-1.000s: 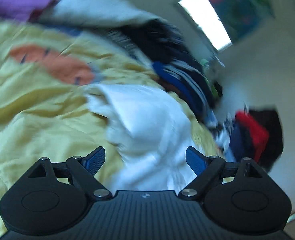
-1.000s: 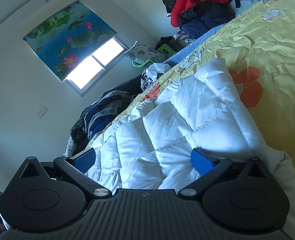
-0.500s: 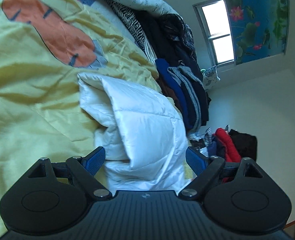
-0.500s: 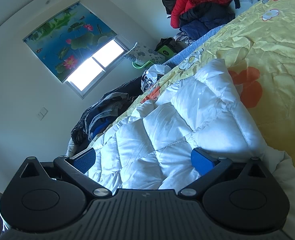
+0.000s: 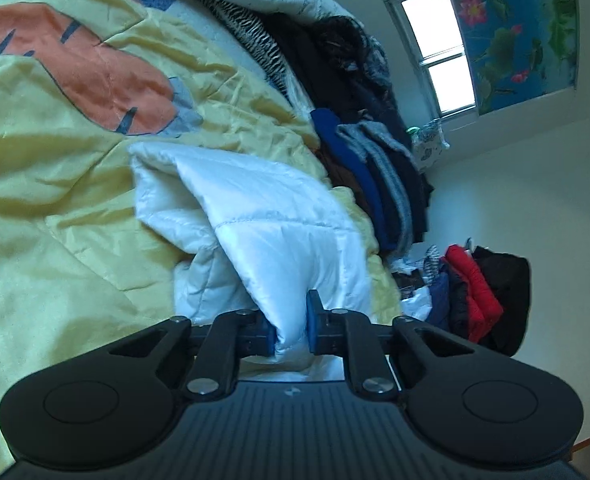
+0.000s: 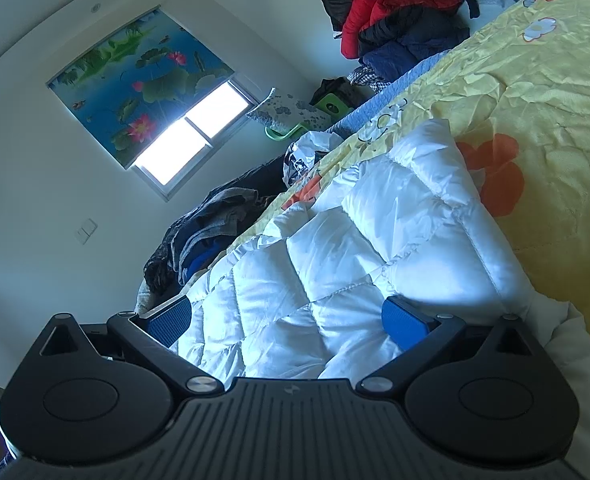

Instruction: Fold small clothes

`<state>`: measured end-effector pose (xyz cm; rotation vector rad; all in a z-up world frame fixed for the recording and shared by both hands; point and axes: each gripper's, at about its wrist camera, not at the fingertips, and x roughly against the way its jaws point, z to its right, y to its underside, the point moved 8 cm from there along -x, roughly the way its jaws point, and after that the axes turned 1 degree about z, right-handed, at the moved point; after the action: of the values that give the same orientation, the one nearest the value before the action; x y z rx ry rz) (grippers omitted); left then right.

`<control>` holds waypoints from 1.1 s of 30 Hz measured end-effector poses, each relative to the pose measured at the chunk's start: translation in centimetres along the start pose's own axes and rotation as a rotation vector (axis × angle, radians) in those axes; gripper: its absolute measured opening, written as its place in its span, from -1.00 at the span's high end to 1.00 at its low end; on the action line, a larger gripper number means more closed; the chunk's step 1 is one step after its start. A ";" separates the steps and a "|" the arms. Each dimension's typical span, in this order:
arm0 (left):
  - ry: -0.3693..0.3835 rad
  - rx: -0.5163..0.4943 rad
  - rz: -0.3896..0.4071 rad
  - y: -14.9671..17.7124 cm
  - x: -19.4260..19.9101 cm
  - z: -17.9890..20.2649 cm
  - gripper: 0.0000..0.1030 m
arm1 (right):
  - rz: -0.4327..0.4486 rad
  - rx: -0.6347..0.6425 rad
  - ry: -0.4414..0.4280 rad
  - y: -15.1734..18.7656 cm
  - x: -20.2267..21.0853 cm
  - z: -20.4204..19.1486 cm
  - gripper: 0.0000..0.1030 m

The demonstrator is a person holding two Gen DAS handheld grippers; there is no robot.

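A white quilted puffer garment (image 5: 279,224) lies on the crumpled yellow bedspread with orange flower prints (image 5: 55,184), its near end toward both cameras and its far end toward the heap of dark, blue and grey clothes (image 5: 367,152) along the bed's far edge. It looks partly doubled over: in the left wrist view one glossy panel overlaps another at an angle, with a loose flap beside it, so the fold seems started but untidy. Judging from this, squaring the garment and any further fold remain to be done, and none of the heaped clothes appears handled yet.

The left gripper (image 5: 291,336) has its blue pads drawn narrow, pinching a ridge of the white garment's near edge between them. The right gripper (image 6: 291,320) rests low over the garment's quilted surface with its jaws spread wide, one blue pad at each side of the padding, holding nothing.

Compared with half a second ago, the left gripper has gone from wide open over the fabric to clamped on it, and the garment sits closer and larger in that view. The right gripper's view matches the earlier one almost exactly: same open jaws, same place over the garment.
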<state>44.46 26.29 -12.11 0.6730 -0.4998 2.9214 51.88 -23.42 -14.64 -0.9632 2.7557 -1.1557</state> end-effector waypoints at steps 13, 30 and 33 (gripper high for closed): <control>0.209 0.104 0.037 -1.5 4.3 7.4 0.74 | 0.000 0.000 -0.001 0.0 0.0 0.0 -1.00; 0.075 -1.745 -0.111 31.1 4.4 11.1 0.68 | 0.003 0.002 0.002 0.0 0.1 -0.1 -1.00; -0.044 -2.027 -0.019 34.0 4.3 8.0 0.46 | 0.002 0.003 0.003 0.0 0.1 -0.1 -1.00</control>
<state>38.05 -8.25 -13.36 0.2565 -2.4914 1.0063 51.77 -23.39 -14.50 -0.9585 2.7557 -1.1615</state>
